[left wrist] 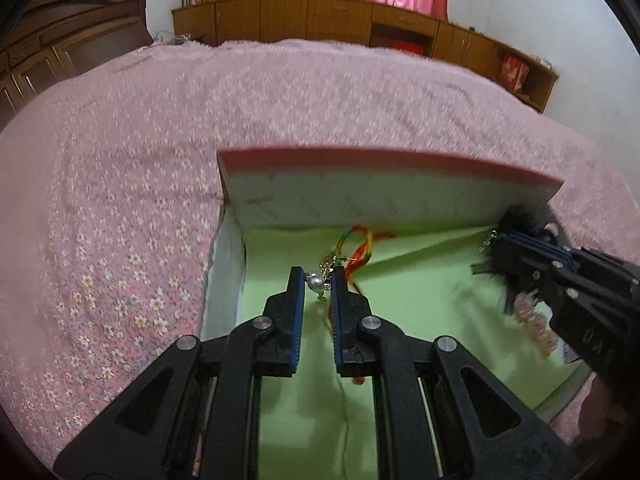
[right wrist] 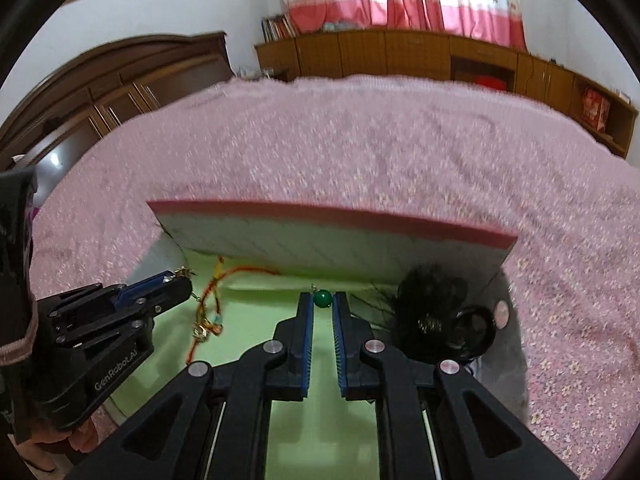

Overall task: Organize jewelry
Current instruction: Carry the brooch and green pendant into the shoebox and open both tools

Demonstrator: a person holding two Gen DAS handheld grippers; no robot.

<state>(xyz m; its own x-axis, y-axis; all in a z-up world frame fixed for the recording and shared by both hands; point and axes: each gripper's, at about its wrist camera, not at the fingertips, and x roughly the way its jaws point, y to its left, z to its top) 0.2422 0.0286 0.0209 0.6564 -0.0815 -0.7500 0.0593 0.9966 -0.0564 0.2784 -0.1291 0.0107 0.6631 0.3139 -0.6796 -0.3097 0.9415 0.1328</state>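
An open box with a green lining (left wrist: 420, 304) and a raised pink-edged lid (left wrist: 380, 160) lies on the bed. My left gripper (left wrist: 317, 284) is shut on a silver pearl earring (left wrist: 316, 282) above the lining. A multicoloured cord bracelet (left wrist: 356, 246) lies just beyond it. My right gripper (right wrist: 322, 299) is shut on a green bead earring (right wrist: 322, 298) near the lid's base. The left gripper also shows in the right wrist view (right wrist: 188, 280), the right gripper in the left wrist view (left wrist: 494, 240). The cord bracelet (right wrist: 208, 304) lies between them.
A black feathery hair piece (right wrist: 436, 312) fills the box's right corner. A pink beaded strip (left wrist: 534, 326) lies at the right of the lining. The pink floral bedspread (left wrist: 120, 220) surrounds the box. Wooden cabinets (left wrist: 320, 20) and a headboard (right wrist: 120, 80) stand beyond.
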